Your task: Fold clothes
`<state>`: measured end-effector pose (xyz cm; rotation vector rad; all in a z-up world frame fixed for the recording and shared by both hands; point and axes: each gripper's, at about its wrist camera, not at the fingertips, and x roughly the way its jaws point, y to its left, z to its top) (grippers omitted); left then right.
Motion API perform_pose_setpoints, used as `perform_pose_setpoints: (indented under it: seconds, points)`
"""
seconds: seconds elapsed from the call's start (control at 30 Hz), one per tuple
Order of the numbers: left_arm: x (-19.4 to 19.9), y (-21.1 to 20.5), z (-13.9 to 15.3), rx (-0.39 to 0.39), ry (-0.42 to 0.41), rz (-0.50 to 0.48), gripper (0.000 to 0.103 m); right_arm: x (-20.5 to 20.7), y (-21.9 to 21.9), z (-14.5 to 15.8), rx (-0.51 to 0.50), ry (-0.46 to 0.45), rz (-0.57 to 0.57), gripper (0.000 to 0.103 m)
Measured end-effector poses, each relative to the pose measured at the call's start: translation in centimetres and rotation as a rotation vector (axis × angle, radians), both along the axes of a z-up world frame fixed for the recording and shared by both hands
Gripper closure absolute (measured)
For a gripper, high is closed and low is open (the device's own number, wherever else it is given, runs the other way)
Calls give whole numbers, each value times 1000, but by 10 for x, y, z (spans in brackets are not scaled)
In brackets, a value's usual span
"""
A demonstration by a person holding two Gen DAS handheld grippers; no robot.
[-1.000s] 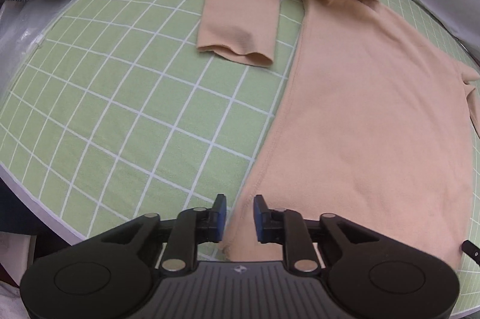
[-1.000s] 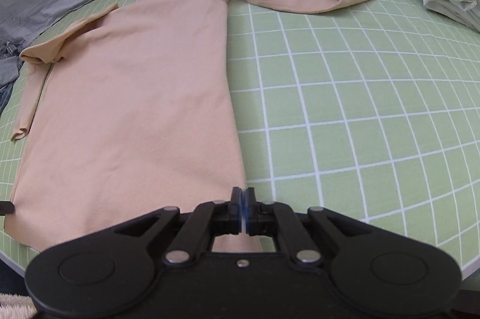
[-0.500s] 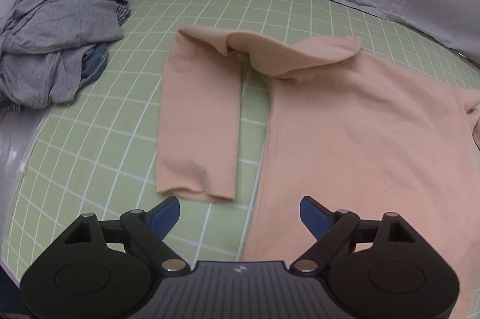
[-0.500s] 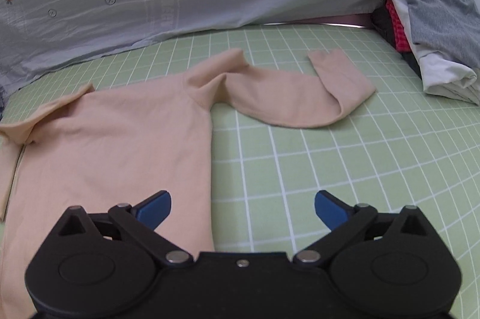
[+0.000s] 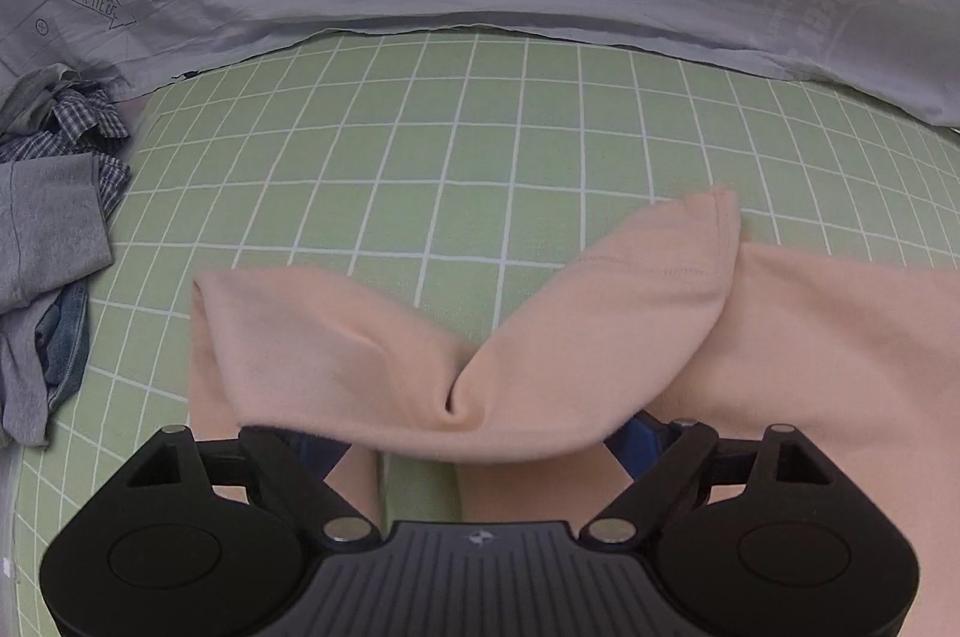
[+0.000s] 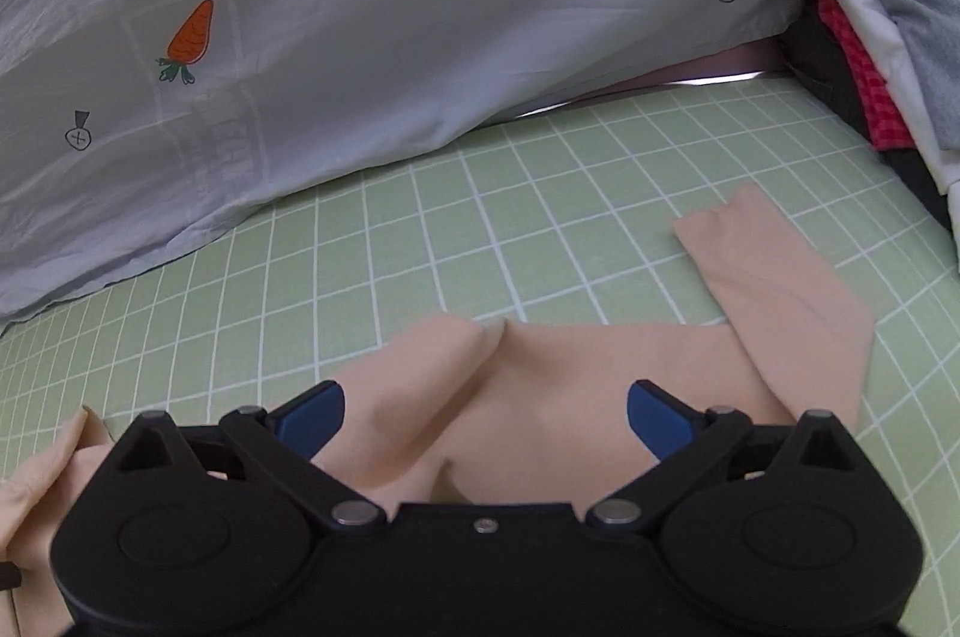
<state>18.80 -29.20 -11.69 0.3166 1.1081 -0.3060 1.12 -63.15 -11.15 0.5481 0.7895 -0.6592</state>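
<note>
Both hand-held grippers have moved up the peach shirt [image 5: 810, 337] to its sleeves. The left hand-held gripper [image 5: 480, 448] and right hand-held gripper [image 6: 486, 412] are gaping wide, maybe touching cloth. The shirt is lying on the green checked worktop [image 5: 480, 145], a grey sheet [image 6: 420, 7] hanging behind.

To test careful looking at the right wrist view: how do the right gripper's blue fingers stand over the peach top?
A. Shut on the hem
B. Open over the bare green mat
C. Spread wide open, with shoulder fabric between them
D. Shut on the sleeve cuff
C: the right gripper has its blue fingers far apart, with the peach top bunched between them.
</note>
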Motion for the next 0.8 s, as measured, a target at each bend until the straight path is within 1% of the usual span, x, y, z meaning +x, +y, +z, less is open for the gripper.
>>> perform_pose_setpoints:
  seconds: [0.03, 0.07, 0.1, 0.13, 0.17, 0.2, 0.23, 0.33, 0.37, 0.43, 0.53, 0.57, 0.6, 0.63, 0.67, 0.7, 0.73, 0.77, 0.8]
  points:
    - [3, 1, 0, -14, 5, 19, 36, 3, -3, -3, 32, -12, 3, 20]
    - [5, 3, -1, -29, 9, 39, 42, 7, -6, -7, 65, -23, 6, 35]
    - [7, 7, 1, -59, 10, 66, 55, 4, -5, -6, 69, -36, 7, 46]
    - [8, 12, 3, -94, 6, 98, 74, 0, -3, -3, 66, -49, 9, 66]
    - [8, 16, 6, -118, -3, 127, 85, -3, -1, 0, 63, -62, 10, 75]
    - [7, 22, 11, -151, -10, 145, 88, -7, 1, 2, 61, -75, 11, 95]
    - [5, 28, 16, -185, -16, 162, 89, -11, 3, 5, 58, -88, 12, 97]
    - [-2, 52, 30, -293, 3, 234, 91, -28, 10, 15, 47, -125, 14, 97]
    - [-7, 61, 32, -330, 19, 265, 91, -41, 16, 20, 39, -131, 9, 97]
    - [-17, 82, 30, -402, 78, 342, 91, -67, 28, 26, 29, -125, 3, 97]
    - [-33, 101, 10, -397, 165, 410, 90, -83, 37, 21, 29, -79, -9, 97]
    - [-38, 101, 6, -367, 177, 400, 89, -88, 40, 19, 29, -62, -13, 96]
    - [-44, 101, 1, -336, 189, 388, 86, -92, 43, 17, 29, -46, -17, 96]
    - [-49, 99, 0, -313, 185, 377, 83, -97, 46, 14, 29, -30, -21, 92]
    - [-54, 97, 0, -292, 180, 366, 83, -101, 49, 12, 29, -14, -25, 87]
    - [-57, 96, 0, -286, 177, 358, 82, -106, 52, 10, 29, 2, -28, 82]
    - [-58, 95, 1, -285, 175, 354, 82, -111, 55, 8, 30, 19, -32, 72]
    - [-59, 95, 1, -284, 174, 351, 81, -115, 58, 6, 30, 35, -36, 67]
    - [-59, 94, 2, -276, 169, 344, 81, -120, 61, 4, 30, 51, -40, 67]
